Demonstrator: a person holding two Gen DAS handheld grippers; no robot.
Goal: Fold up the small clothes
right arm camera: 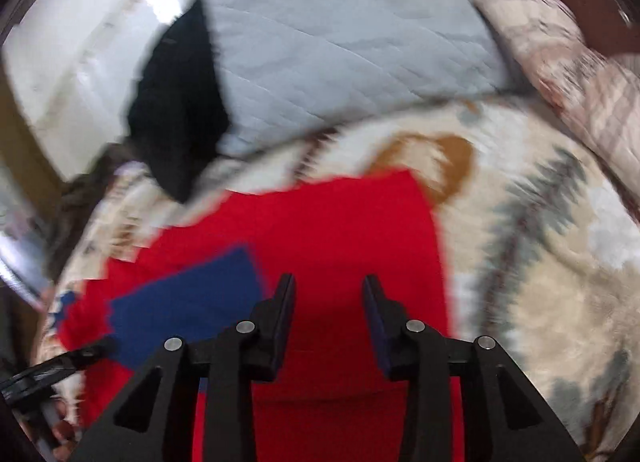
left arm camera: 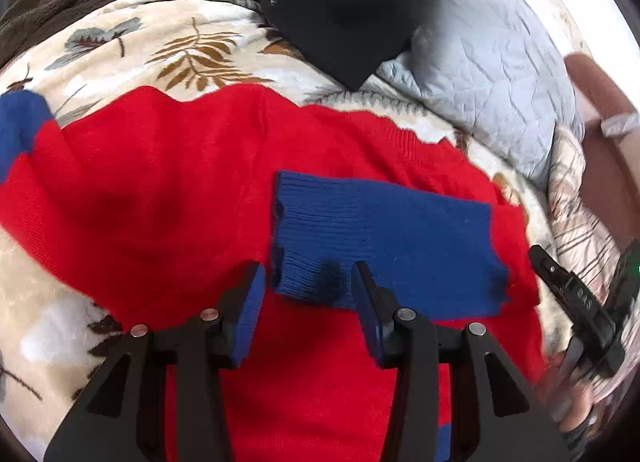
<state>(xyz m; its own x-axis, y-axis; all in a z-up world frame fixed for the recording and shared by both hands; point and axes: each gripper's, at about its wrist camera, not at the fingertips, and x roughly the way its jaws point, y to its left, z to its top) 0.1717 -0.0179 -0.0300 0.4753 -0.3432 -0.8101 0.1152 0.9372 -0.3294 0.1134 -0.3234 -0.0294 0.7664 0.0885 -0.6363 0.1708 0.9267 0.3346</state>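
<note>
Left gripper (left arm camera: pixel 308 294) agape, empty; right gripper (right arm camera: pixel 329 302) likewise

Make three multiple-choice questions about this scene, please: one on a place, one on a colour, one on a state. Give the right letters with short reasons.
1. Where does the blue ribbed knit cuff lie?
A. on the red knit sweater
B. on the pale grey quilted pillow
C. under the black cloth

2. What colour is the ground of the leaf-print fleece blanket?
A. green
B. cream
C. purple

3. How does the left tool stand?
A. shut on the cuff
B. shut on the blanket
C. open, gripping nothing

Answers:
1 A: red knit surrounds the cuff.
2 B: cream shows between the brown and grey leaves.
3 C: a gap shows between its fingers, and neither presses on cloth.
</note>
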